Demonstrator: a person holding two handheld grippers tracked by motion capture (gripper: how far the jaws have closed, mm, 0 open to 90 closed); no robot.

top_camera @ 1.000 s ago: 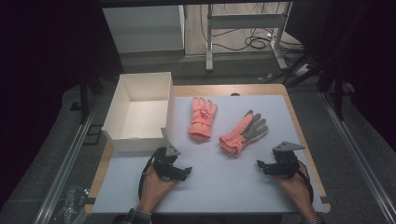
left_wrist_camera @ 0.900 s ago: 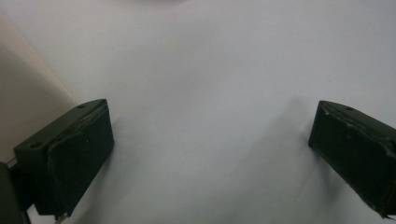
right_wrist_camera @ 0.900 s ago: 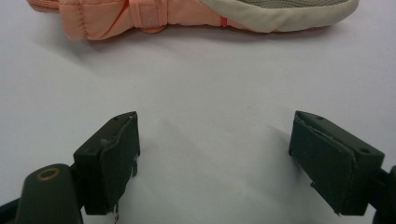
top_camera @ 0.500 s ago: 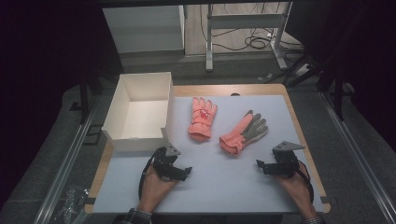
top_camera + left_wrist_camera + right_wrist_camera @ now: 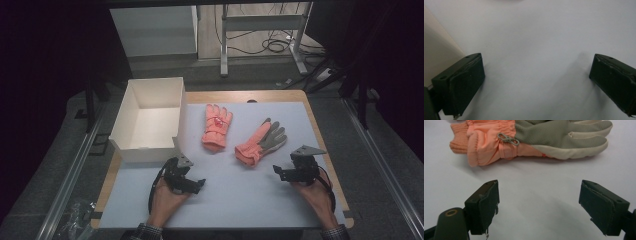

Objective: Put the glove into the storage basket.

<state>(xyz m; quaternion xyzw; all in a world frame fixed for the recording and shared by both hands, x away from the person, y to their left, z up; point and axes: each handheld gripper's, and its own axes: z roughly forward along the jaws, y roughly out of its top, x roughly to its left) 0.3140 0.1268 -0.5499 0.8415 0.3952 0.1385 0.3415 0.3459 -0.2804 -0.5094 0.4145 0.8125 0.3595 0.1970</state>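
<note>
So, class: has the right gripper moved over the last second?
No. In the high view the right gripper sits in the same spot beside the grey-palmed glove, near the table's right edge, jaws open.

The right gripper (image 5: pixel 537 206) hung with its two black jaws spread wide over the pale grey table surface (image 5: pixel 536 190), empty; just beyond lay a salmon-pink fabric glove with a grey palm (image 5: pixel 524 138), a small metal clip (image 5: pixel 508 138) at its wrist.
</note>
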